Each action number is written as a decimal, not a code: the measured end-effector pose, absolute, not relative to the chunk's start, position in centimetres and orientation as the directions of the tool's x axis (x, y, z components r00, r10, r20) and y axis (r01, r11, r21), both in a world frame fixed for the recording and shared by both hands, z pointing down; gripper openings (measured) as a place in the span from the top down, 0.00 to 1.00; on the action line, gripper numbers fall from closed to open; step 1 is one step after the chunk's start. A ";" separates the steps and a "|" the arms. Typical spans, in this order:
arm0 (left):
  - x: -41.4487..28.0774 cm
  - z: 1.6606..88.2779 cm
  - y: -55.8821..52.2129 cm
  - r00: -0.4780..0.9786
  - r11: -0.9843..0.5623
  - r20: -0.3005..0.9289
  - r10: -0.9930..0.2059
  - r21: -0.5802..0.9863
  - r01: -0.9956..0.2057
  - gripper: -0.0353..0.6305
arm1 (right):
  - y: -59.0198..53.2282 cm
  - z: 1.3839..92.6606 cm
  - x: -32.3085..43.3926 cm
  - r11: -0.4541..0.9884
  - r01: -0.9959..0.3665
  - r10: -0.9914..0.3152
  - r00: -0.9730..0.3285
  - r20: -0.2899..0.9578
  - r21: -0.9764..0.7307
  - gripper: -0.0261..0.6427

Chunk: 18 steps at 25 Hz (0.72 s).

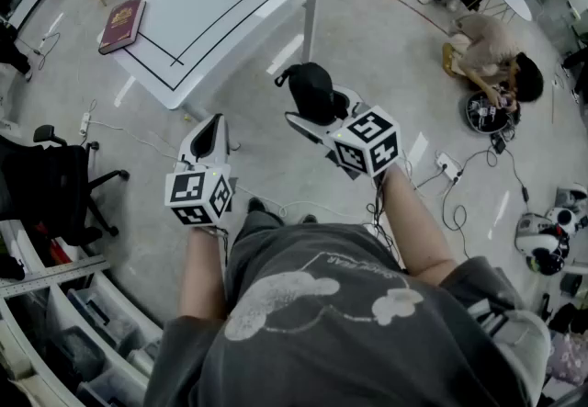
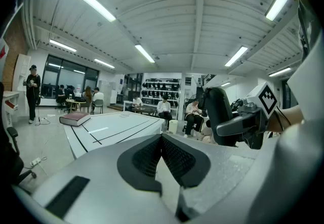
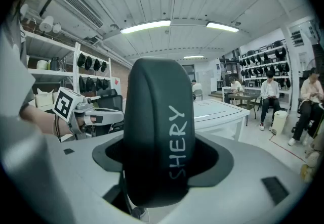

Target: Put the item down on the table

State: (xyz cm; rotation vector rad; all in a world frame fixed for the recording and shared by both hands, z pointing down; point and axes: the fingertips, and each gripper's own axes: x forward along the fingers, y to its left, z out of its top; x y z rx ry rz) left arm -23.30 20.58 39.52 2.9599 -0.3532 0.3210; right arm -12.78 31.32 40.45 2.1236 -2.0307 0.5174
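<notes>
Bearing 1 red book (image 1: 122, 25), white table (image 1: 239, 10), grey floor (image 1: 367, 47), black item (image 1: 310, 88) gripped

Left claw (image 2: 162, 139) seems closed on nothing; book (image 2: 75, 118) lies on table (image 2: 119, 129).

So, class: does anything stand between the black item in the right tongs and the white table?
Nothing visible does. The black item is gripped in the right tongs, with only bare floor before the white table. The red book lies on the table's left edge, aside from that path.

Grey concrete floor (image 1: 386, 56), ribbed ceiling (image 2: 177, 15), strip lights (image 2: 91, 0).
</notes>
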 end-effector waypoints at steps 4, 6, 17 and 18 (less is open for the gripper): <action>-22.9 39.7 20.5 0.949 -0.962 0.232 -0.213 0.119 -0.245 0.94 | 31.4 40.6 -12.5 -0.071 -0.990 -0.937 0.025 0.349 -0.122 0.47; -22.7 39.9 20.5 0.949 -0.962 0.236 -0.211 0.122 -0.245 0.94 | 31.4 40.6 -12.3 -0.076 -0.989 -0.938 0.029 0.345 -0.124 0.47; -21.9 40.8 21.2 0.933 -0.950 0.264 -0.245 0.127 -0.285 0.94 | 33.0 41.3 -10.9 -0.041 -0.988 -0.937 -0.013 0.349 -0.149 0.47; -21.6 40.8 20.8 0.931 -0.949 0.268 -0.249 0.125 -0.289 0.94 | 32.8 41.5 -10.4 -0.042 -0.987 -0.937 -0.015 0.348 -0.156 0.47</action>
